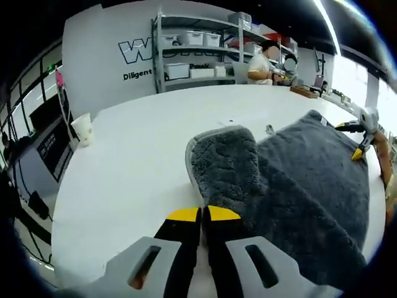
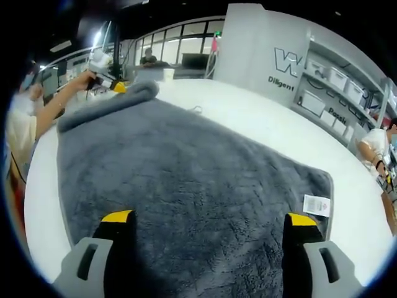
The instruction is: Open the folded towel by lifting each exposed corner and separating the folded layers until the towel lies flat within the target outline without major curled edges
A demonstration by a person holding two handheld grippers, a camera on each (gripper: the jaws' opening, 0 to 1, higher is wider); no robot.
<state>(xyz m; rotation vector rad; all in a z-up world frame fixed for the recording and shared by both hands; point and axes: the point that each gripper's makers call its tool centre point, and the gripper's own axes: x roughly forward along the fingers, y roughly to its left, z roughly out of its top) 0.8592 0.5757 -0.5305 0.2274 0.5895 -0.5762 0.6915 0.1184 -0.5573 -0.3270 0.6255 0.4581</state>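
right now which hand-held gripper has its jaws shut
The left hand-held gripper: its yellow tips meet on the towel. The right hand-held gripper is spread wide.

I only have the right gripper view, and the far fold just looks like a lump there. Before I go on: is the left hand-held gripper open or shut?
Observer: Shut. In the left gripper view, the yellow tips of the left hand-held gripper meet at the flap's near edge. I can't tell if cloth is between them.
Operator: How does the flap lie?
Observer: The flap is turned over onto the towel, with its rounded corner and pale border showing.
Operator: What's beside it?
Observer: White table, on the side away from the rest of the towel.
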